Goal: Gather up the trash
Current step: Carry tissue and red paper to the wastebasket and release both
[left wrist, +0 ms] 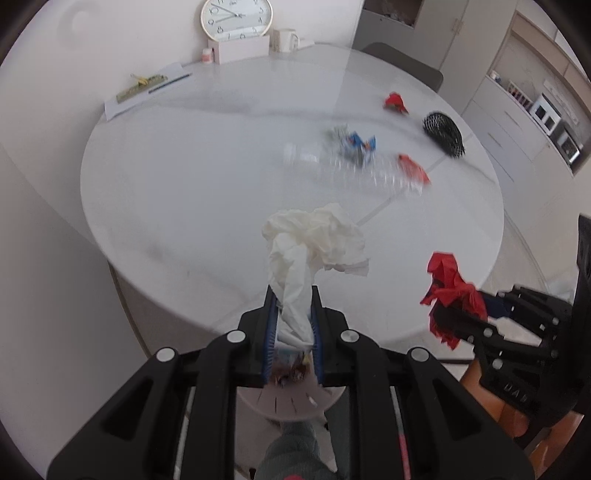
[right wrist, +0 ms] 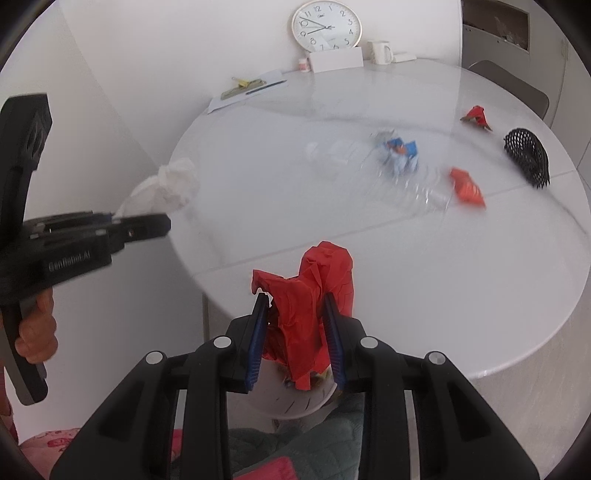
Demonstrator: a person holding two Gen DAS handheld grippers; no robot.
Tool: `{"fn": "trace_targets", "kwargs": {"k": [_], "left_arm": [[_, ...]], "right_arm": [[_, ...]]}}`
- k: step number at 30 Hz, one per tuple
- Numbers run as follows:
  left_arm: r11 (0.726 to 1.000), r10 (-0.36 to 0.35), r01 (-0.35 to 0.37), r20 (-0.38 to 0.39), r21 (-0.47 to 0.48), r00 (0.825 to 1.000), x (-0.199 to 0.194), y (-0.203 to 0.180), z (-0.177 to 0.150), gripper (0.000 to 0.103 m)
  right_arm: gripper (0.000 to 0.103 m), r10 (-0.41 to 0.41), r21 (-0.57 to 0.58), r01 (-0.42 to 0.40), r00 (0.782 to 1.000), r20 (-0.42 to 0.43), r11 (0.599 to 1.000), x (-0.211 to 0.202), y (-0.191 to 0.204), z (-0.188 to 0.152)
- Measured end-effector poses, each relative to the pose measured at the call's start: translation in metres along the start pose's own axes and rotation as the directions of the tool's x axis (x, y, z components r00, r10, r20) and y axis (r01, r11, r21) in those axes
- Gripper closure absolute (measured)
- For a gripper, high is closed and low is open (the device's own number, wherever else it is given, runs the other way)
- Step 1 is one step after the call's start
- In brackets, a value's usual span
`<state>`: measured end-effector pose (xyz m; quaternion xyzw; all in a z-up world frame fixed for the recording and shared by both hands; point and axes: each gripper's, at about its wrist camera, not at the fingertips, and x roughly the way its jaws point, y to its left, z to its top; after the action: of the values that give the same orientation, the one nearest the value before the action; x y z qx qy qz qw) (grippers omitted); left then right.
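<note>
Left gripper clamped on one white tissue wad, right gripper on one red paper wad; five trash items far right on table.

Near table half bare; far-right litter, apparently bottle.

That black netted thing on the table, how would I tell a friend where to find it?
Start at the round white table, then look to its far right edge, away from the wall clock. The black mesh lies there, just past two red wrappers. It is the only dark, open-weave piece among the trash.
</note>
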<state>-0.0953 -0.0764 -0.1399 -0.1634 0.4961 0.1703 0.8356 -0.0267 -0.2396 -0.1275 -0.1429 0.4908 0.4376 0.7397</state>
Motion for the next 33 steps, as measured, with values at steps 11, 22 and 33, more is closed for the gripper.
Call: {"fn": "trace_targets", "kwargs": {"k": [11,22,33], "left_arm": [[0.996,-0.061,0.066,-0.089,0.059,0.994,0.036,-0.001,-0.080,0.087],[0.992,-0.089,0.105,-0.215,0.064,0.972,0.099,-0.002,-0.118,0.046],[1.000,-0.012,0.014,-0.130,0.012,0.991,0.054,0.024,-0.102,0.015]], "right_arm": [[0.073,-0.014,-0.004,0.014,1.000,-0.003,1.000,-0.018,0.001,-0.018],[0.073,-0.024,0.012,0.024,0.999,-0.031,1.000,-0.019,-0.007,-0.029],[0.071,0.074,-0.066,-0.079,0.995,-0.070,0.995,0.001,0.018,-0.037]]}}
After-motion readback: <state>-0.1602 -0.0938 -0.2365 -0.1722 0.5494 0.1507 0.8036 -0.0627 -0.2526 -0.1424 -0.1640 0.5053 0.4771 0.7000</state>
